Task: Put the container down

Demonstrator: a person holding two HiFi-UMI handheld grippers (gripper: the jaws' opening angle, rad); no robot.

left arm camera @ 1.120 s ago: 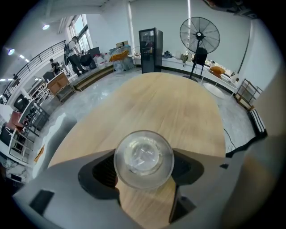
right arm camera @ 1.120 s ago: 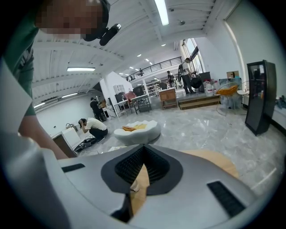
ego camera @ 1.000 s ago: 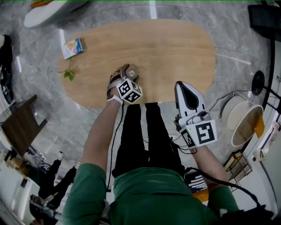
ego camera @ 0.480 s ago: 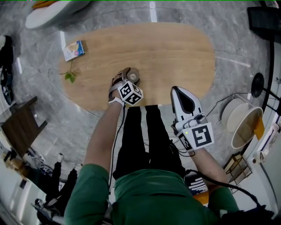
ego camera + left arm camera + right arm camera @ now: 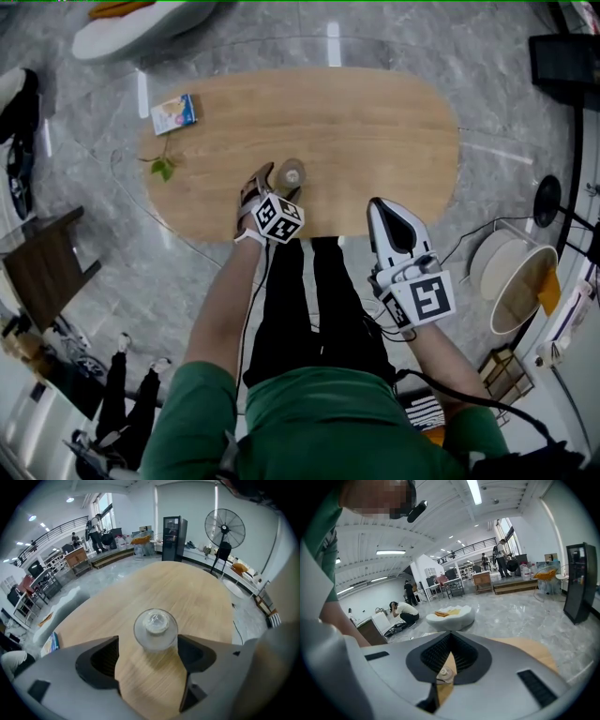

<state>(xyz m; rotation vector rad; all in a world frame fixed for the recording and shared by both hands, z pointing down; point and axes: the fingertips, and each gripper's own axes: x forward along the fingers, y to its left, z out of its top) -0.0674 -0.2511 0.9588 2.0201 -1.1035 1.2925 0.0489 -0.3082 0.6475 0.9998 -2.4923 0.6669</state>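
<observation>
Illumination: bright, even, indoor. Sources: ceiling strip lights (image 5: 474, 491), tall windows (image 5: 104, 509). Shadows: soft; one faint patch beside the container (image 5: 155, 629) on the tabletop (image 5: 187, 588). Glare: pale sheen on the marble floor (image 5: 497, 103). Distortion: heavy fisheye, black rounded corners in both gripper views. Focus: nearest foreground soft, background fairly sharp.

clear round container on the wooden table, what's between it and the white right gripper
Only bare wooden tabletop; the head view shows nothing between the clear round container and the white right gripper.
</observation>
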